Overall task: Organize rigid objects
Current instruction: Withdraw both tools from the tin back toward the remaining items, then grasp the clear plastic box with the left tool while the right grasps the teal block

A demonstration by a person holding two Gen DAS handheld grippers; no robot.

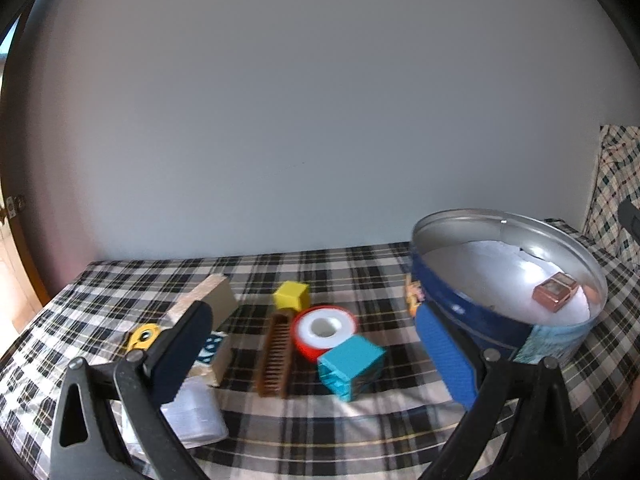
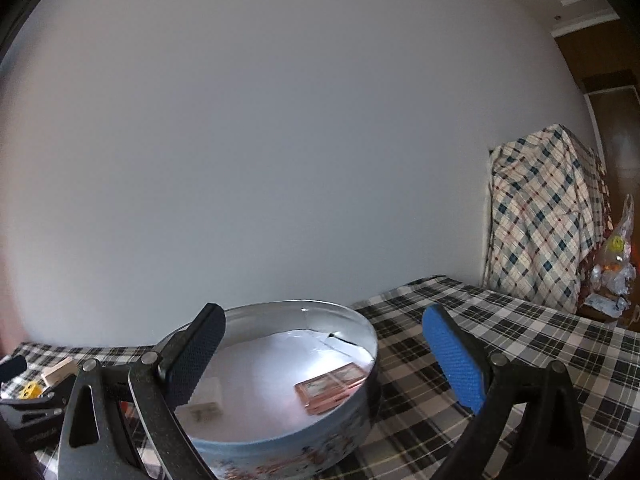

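Next, with both grippers' jaws wide and empty, lower the left gripper [image 1: 316, 354] squarely over the teal cube [image 1: 351, 364] mid-table, clearing the red tape roll [image 1: 323, 330] touching it, then carry it to the round tin [image 1: 508, 280].

We're in a home here, a plain domestic room by the look of it. A checked cloth [image 1: 360, 264] in black, white and tan covers the desk, pushed against a bare pale wall [image 1: 320, 100]. Off to the right, a second plaid sheet [image 2: 544, 216] is draped over some bulky piece of furniture, with a crinkled plastic bag [image 2: 616, 256] beside it. Wooden doors [image 2: 616, 120] stand in that far corner, and a brown door frame [image 1: 24, 240] edges the left side.
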